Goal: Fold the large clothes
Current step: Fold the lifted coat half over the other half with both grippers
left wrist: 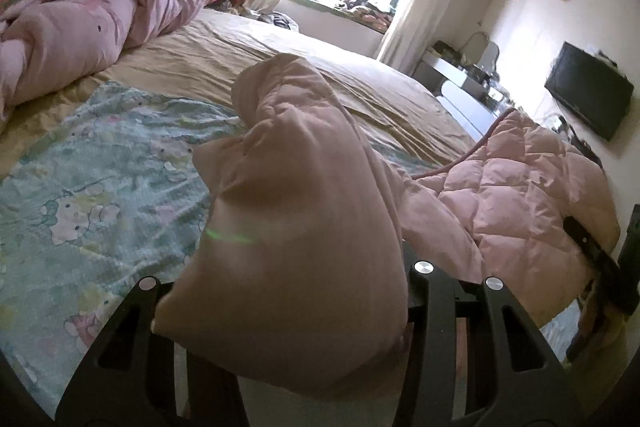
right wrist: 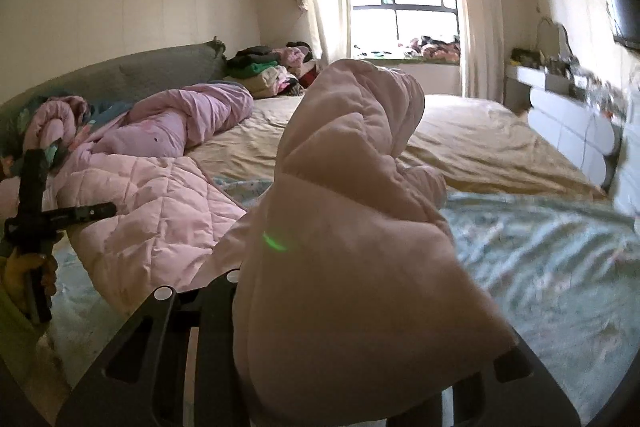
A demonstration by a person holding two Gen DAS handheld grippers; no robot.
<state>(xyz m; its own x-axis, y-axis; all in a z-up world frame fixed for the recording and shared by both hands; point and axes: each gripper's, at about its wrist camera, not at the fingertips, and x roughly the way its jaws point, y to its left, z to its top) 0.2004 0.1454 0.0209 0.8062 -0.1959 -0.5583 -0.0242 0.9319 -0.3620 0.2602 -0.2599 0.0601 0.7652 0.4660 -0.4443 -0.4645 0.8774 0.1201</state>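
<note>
A pale pink quilted jacket [left wrist: 500, 187] lies spread over the near part of the bed. In the left wrist view a bunched fold of it [left wrist: 304, 211] rises out of my left gripper [left wrist: 284, 279], which is shut on the cloth; the fingertips are hidden under it. My right gripper [left wrist: 592, 251] shows at the right edge, against the jacket's far side. In the right wrist view another puffy fold of the jacket [right wrist: 352, 211] stands up from my right gripper [right wrist: 360, 307], shut on it. The left gripper [right wrist: 92, 211] appears at the far left, held by a hand in a yellow sleeve [right wrist: 24, 279].
A rolled pink duvet [right wrist: 180, 123] lies toward the grey headboard [right wrist: 120, 75], with a pile of clothes [right wrist: 264, 67] behind it. A teal patterned blanket [left wrist: 100, 195] covers the near bed and a beige sheet [left wrist: 280, 59] the far part. A white dresser [right wrist: 568, 123] and a wall TV [left wrist: 588, 95] stand on the right.
</note>
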